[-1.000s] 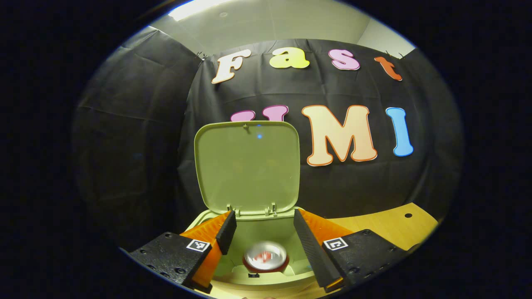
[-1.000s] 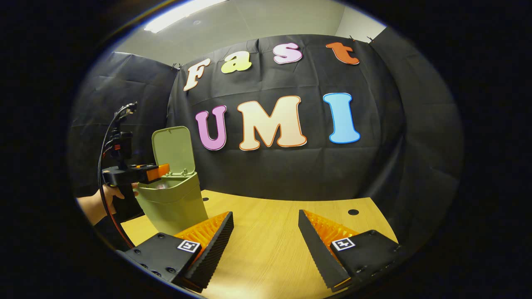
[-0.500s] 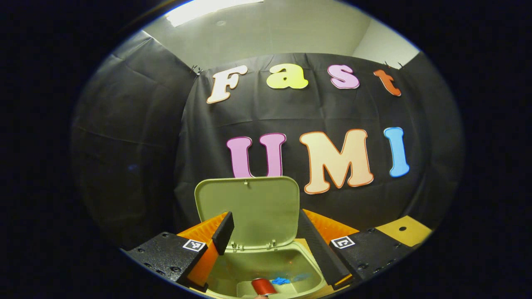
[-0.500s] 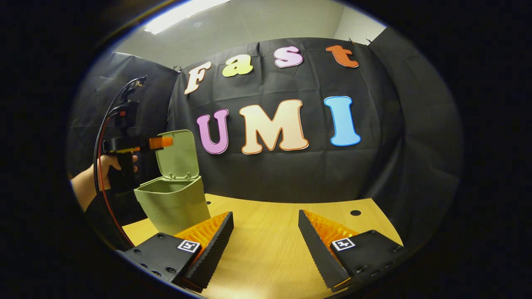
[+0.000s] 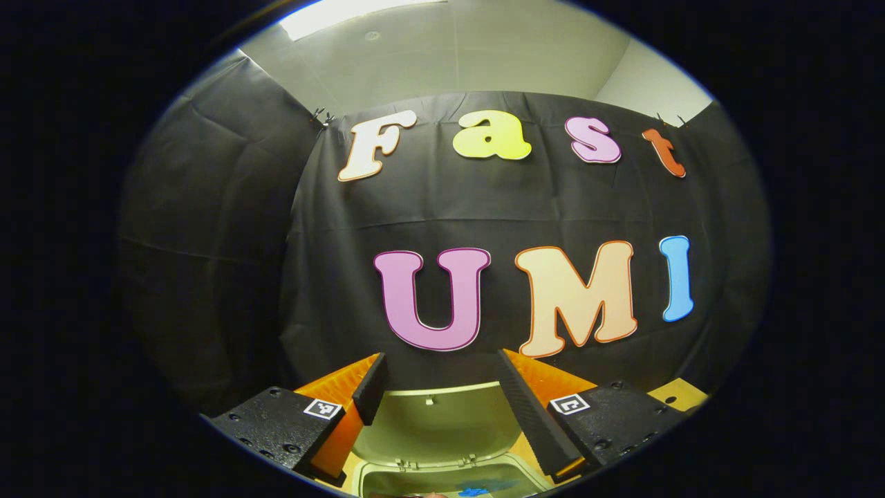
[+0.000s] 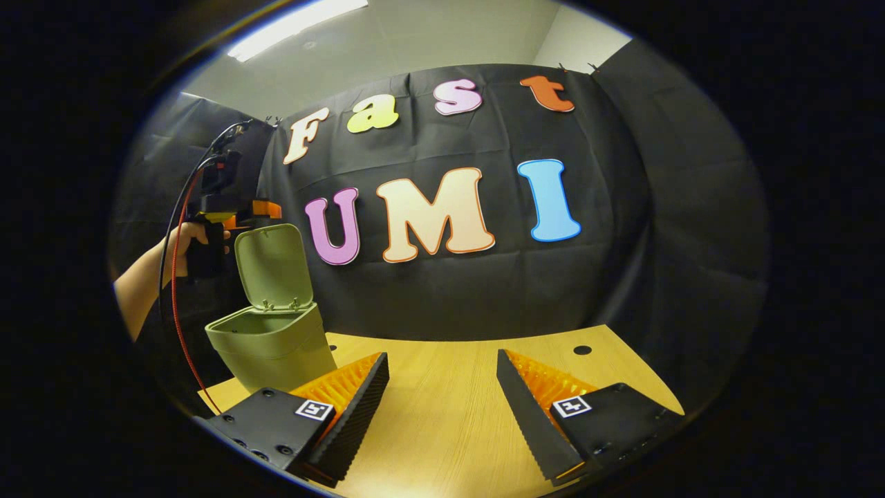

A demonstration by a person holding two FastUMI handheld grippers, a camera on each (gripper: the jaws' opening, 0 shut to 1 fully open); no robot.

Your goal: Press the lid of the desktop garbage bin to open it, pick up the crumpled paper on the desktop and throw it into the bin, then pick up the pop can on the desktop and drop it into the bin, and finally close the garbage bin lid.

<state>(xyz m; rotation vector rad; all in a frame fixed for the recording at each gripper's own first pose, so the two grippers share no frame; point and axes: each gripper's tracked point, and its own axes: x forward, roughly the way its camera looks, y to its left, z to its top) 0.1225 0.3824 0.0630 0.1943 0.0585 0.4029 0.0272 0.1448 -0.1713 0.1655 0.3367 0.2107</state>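
Bin [image 6: 273,346] sits on the wood table [image 6: 442,387] with its lid [image 6: 271,266] up. My left gripper [image 5: 439,398] hangs above it, 2 fingers wide apart, holding nothing. Something blue [image 5: 473,492] inside, maybe paper. My right gripper [image 6: 442,391] is wide too, empty.

The garbage bin [image 6: 273,346] was placed on the desktop [image 6: 449,387], toward its left end as seen in the right gripper view, with the booth wall behind it. Its lid [image 6: 271,266] was raised upright at the back of the bin, leaving the bin open. The left gripper [image 6: 238,207], held by a hand [image 6: 181,238], was positioned above the bin, just left of the lid's top. The right gripper [image 6: 442,401] was held over the desktop, right of the bin and nearer the camera, its jaws apart with nothing between them.
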